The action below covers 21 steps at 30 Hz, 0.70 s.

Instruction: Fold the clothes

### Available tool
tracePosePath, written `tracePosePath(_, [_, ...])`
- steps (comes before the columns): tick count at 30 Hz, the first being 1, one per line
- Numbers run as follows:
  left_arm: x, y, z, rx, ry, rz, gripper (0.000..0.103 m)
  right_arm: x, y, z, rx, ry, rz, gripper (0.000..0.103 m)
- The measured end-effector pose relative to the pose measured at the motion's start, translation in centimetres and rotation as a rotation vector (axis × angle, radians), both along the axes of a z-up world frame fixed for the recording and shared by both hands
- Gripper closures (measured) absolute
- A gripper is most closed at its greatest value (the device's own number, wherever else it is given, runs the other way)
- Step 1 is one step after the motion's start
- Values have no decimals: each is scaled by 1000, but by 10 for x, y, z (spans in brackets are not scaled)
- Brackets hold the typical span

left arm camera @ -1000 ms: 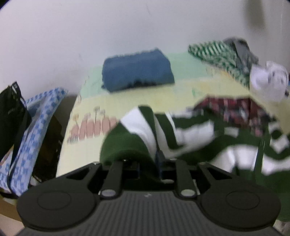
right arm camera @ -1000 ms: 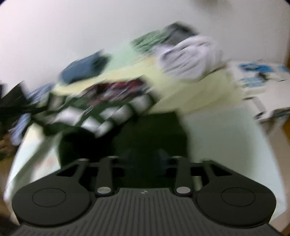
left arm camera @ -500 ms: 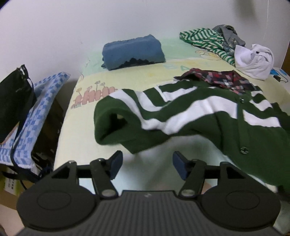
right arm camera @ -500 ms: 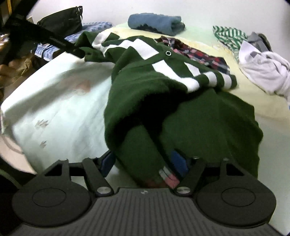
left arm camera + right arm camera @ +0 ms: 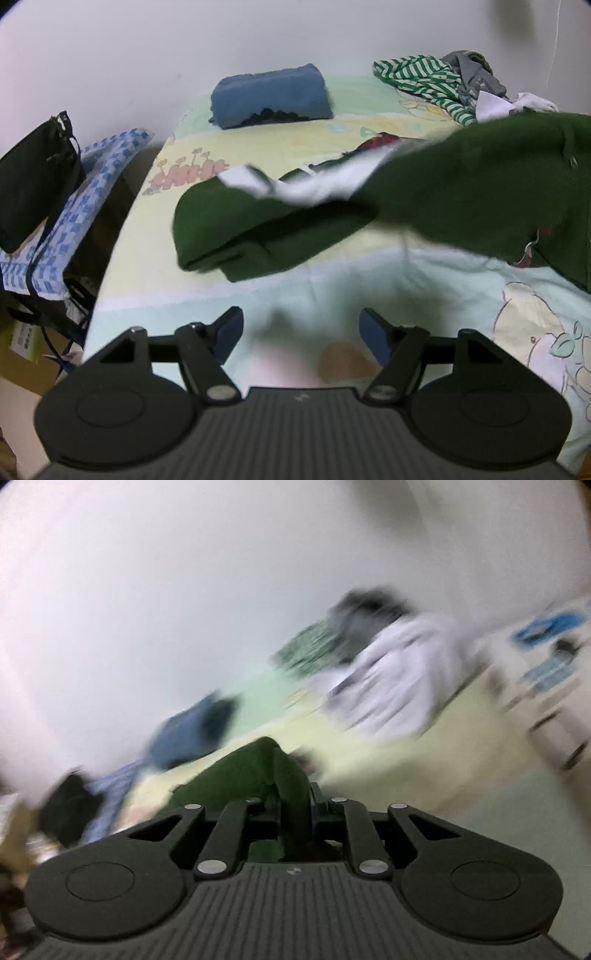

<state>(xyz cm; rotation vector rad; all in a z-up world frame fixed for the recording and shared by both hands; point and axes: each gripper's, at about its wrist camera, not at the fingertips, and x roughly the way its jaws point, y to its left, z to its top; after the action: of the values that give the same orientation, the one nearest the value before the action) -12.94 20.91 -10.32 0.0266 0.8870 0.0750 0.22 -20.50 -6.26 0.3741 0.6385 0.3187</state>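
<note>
Pastel cartoon-print bedsheet (image 5: 369, 266) fills the view, with the dark green white-striped knit cardigan (image 5: 280, 218) lying partly on it, one side lifted. Left gripper (image 5: 301, 334) hangs spread and empty above the sheet. Right gripper (image 5: 295, 808) is clamped on green fabric, its view badly blurred. Best carry the fold across low and level.

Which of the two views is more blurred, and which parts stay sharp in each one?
Right wrist view: heavy motion smear over the bed and the white garment; only the right gripper, jaws shut on green cardigan, is sharp. Left wrist view: mostly clear; the folded blue towel is crisp, the cardigan's lifted part is smeared, and the left gripper is open. Both show fisheye bending.
</note>
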Motion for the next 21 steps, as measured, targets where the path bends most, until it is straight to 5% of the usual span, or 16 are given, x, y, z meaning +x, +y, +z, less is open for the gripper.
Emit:
tracePosePath(6, [7, -30, -2, 22, -5, -18, 27, 36, 5, -41, -261, 45, -55, 68])
tracePosePath(13, [21, -56, -9, -107, -27, -59, 16, -9, -35, -27, -163, 18, 50, 33])
tracePosePath(21, [71, -96, -38, -39, -112, -148, 15, -51, -24, -62, -296, 135, 297, 28])
